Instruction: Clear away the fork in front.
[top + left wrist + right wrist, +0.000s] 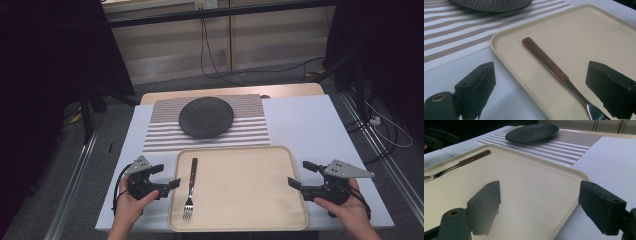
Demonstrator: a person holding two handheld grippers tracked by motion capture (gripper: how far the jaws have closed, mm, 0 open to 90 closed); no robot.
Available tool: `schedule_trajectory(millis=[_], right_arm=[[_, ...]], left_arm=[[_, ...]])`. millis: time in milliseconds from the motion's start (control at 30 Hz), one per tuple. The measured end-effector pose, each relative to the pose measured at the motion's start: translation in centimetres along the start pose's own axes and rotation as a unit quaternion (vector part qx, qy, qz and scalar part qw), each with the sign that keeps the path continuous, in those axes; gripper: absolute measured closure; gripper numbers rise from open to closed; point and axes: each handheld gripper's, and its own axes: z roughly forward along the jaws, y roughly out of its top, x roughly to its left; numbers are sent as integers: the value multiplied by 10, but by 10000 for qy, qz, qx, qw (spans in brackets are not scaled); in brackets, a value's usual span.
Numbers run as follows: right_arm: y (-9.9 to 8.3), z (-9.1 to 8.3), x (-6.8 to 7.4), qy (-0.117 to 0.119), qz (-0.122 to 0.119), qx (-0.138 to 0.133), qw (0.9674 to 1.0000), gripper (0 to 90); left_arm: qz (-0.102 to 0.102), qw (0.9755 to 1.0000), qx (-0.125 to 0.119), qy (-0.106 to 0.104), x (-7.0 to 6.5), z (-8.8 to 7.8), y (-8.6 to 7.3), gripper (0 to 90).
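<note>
Both jaws stand spread, holding nothing. The left gripper (166, 176) hovers beside the fork (190, 188) on the tray (250, 220). The right gripper (301, 174) waits at the tray's other edge.

A dark round plate (206, 117) is seen resting on a striped placemat (250, 131) at the far side of the white tabletop (305, 125). Beyond the tabletop, black cables (210, 55) are seen hanging down a pale wall and trailing across the grey floor (280, 75).
</note>
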Motion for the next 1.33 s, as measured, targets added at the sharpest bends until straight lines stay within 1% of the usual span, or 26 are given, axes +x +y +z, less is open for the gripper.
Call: schedule_trajectory(millis=[133, 167, 300, 467, 600, 767, 833, 1100, 1200, 1333], right_arm=[[-1, -1, -1, 4, 18, -9, 10000, 186], [-1, -1, 0, 5, 19, 3, 10000, 186], [-2, -2, -2, 6, 6, 4, 10000, 185], [-4, -4, -4, -4, 15, 3, 10000, 186], [-6, -3, -4, 2, 17, 34, 10000, 186], [-6, -3, -5, 11, 20, 35, 10000, 186], [-7, -4, -6, 10, 40, 30, 10000, 186], [-7, -4, -6, 22, 14, 29, 10000, 186], [-6, -4, -7, 19, 15, 11, 10000, 186], [-7, -1, -7, 53, 10, 60, 10000, 186]], left_arm=[[15, 10000, 0, 2, 1, -1, -2, 91], [-6, 10000, -21, 3, 1, -1, -3, 90], [16, 10000, -72, -3, 2, -3, -4, 89], [-57, 9999, -132, 24, 5, -7, -8, 88], [-57, 9999, -131, 44, 6, -8, -9, 87], [-148, 9997, -185, 30, 8, -10, -12, 85], [-154, 9997, -194, 25, 8, -10, -12, 84], [-129, 9998, -175, 17, 7, -9, -12, 85], [-149, 9997, -203, -15, 7, -9, -12, 84], [-128, 9998, -123, 78, 8, -6, -14, 84]])
